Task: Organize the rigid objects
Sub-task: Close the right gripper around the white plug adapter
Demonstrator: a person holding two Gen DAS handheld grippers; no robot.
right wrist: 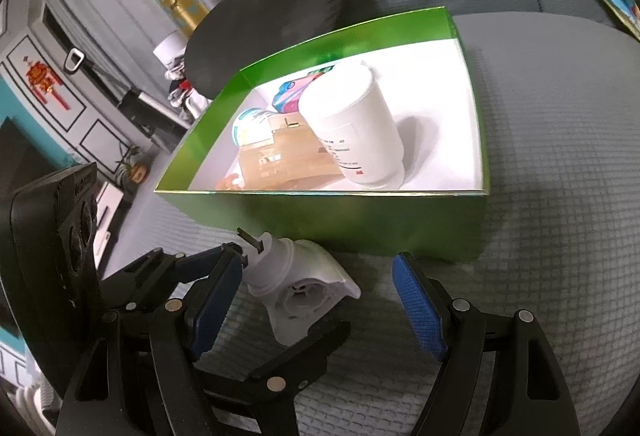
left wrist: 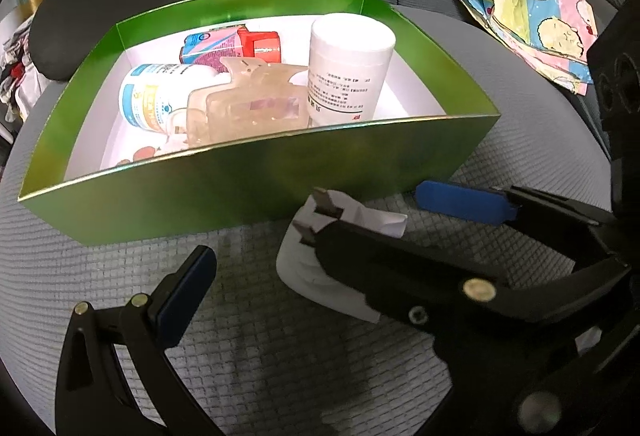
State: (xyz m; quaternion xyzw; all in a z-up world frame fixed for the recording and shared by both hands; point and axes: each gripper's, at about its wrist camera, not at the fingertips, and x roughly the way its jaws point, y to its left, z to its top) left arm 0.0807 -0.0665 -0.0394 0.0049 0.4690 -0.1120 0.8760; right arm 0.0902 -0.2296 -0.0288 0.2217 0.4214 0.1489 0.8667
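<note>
Only the right wrist view shows the white plug adapter's (right wrist: pixel 298 286) round socket, near the green box (right wrist: pixel 360 224). Right gripper (right wrist: pixel 316 296) straddles it, angled down, jaws released; left gripper (left wrist: pixel 320 236) likewise spread.

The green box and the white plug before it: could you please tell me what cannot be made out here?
- White plug: left wrist view, a black gripper finger covers its right half.
- Small red item: front wall of the green box hides most of it, both views.
- Pink carton: right wrist view, mostly behind the white bottle.
- Bottle print: too small to read.
</note>
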